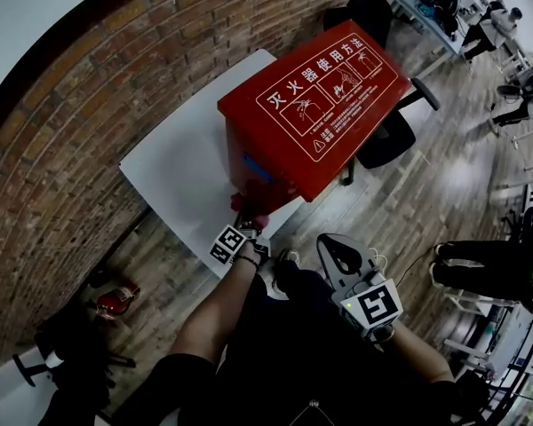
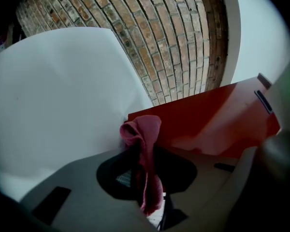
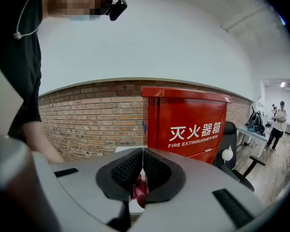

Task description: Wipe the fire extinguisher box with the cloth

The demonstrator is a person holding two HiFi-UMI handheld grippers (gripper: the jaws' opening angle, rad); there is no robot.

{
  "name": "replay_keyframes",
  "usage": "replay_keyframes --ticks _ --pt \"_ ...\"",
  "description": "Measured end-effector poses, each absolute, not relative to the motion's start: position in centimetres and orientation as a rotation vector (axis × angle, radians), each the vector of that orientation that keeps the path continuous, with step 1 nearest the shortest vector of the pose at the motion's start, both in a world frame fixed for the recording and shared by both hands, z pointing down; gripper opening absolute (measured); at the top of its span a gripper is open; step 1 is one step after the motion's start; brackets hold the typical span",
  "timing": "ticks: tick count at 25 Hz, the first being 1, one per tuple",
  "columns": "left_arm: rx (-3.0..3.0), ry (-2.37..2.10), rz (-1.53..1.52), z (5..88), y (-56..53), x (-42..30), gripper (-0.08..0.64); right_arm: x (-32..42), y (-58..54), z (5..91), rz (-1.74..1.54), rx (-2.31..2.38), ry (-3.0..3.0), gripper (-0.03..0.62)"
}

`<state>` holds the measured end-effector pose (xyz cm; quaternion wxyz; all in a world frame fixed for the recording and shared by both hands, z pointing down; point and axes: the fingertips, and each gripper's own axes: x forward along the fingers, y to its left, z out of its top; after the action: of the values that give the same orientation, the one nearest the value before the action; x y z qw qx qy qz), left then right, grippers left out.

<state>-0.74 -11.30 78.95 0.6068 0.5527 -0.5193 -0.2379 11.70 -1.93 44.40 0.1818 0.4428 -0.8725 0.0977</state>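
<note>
Nearest, low in the head view, we note the person's 2 forearms in black sleeves, 1 gripper in each hand.

The right gripper (image 1: 337,248) sits lower centre-right, held back over the floor (image 1: 480,176). In its own view the 2 jaws are pressed together at the tips. A red-pink scrap shows in the slit below them. We cannot tell whether it is pinched there or lies beyond.

The left gripper (image 2: 137,166) is further forward, centre of the head view. Its jaws are closed on the pink cloth (image 2: 144,129), which bunches above the tips and hangs down between the pads. The cloth is at the lower near corner of the fire extinguisher box (image 1: 324,105). We cannot confirm contact.

The box is red and upright. It stands on the right-hand part of a white table (image 1: 173,162), centre frame.

Room: a wood-plank floor, with a brick wall (image 1: 62,122) curving across the upper left. A black office chair (image 1: 384,140) stands just behind the box. Desks with people fill the far upper right. A seated person's legs (image 1: 480,264) show at the right edge. A small red object (image 1: 115,298) lies on the floor at lower left.

View differences:
- Only the head view shows the box's top panel with white characters and diagrams.
- Only the right gripper view shows the front panel lettered "FIRE EXTINGUISHER BOX", with a pale wall above the brick.
- The left gripper view gives just a plain red side and bare tabletop.
</note>
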Motion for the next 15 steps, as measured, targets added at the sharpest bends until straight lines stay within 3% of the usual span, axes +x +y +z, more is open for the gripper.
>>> replay_keyframes --ticks 15 --pt "1.276 -1.152 -0.615 75.6 -11.4 -1.0 0.126 11.6 -2.5 44.2 0.244 1.206 -2.493 0.020"
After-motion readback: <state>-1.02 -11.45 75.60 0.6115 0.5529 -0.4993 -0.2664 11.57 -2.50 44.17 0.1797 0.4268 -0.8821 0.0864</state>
